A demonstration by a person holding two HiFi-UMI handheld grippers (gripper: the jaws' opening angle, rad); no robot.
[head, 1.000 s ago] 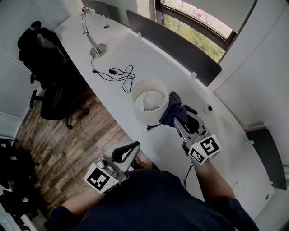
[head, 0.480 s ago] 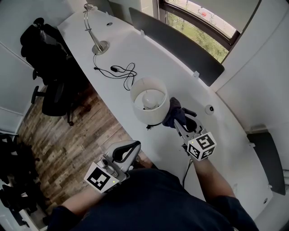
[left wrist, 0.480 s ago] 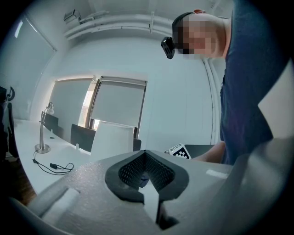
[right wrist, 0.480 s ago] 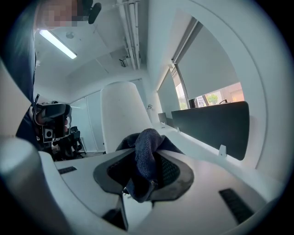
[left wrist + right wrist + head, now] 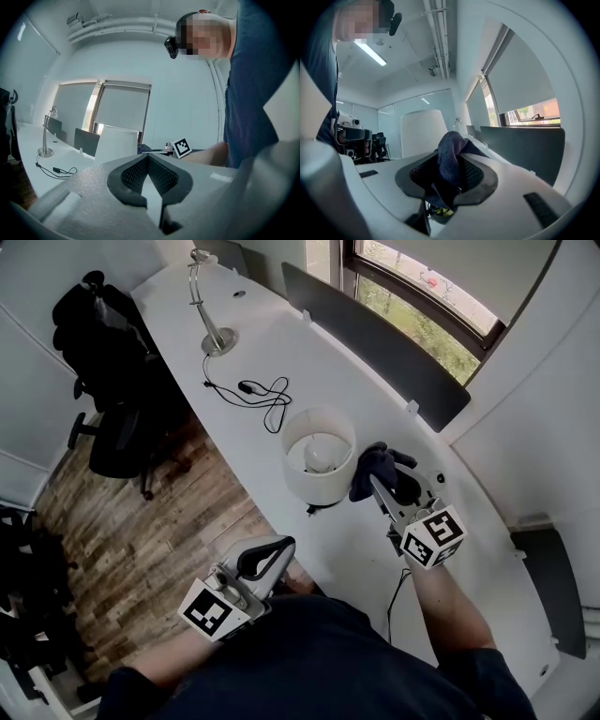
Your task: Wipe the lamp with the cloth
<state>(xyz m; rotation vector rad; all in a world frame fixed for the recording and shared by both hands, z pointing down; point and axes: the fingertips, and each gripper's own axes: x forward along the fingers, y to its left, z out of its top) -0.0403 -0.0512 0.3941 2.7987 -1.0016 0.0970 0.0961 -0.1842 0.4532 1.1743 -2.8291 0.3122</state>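
While the right gripper (image 5: 378,482) is clenched on the dark blue cloth (image 5: 374,465), the left gripper (image 5: 274,550) hangs low at the near edge of the white desk (image 5: 356,381), well apart from the work. In the right gripper view, the right gripper (image 5: 448,169) has its jaws pressed onto the cloth (image 5: 451,153). The fabric is bunched between the black pads and rises above their tips in a rounded wad, with a loose fold hanging below.

From the head view, that wad sits just beside the right flank of the lamp (image 5: 320,454), a white drum-shaded lamp standing upright near the middle of the desk with its bulb visible down through the open top. Whether the cloth actually touches the shade cannot be told. In the right gripper view the shade (image 5: 423,132) stands directly behind the cloth.

In the left gripper view, the left gripper (image 5: 149,174) has its jaws drawn together, the ribbed pads meeting at the tips with nothing between them. It is tilted up toward the lamp (image 5: 117,143) and the marker cube (image 5: 182,147) of the other gripper.

Farther along the desk a black cable (image 5: 260,393) lies in loose loops, and beyond it a slim chrome desk lamp (image 5: 212,322) stands on its round base. A dark divider panel (image 5: 375,341) runs along the desk's far edge below the window (image 5: 427,292). A black office chair (image 5: 111,423) stands on the wooden floor (image 5: 178,521) to the left.
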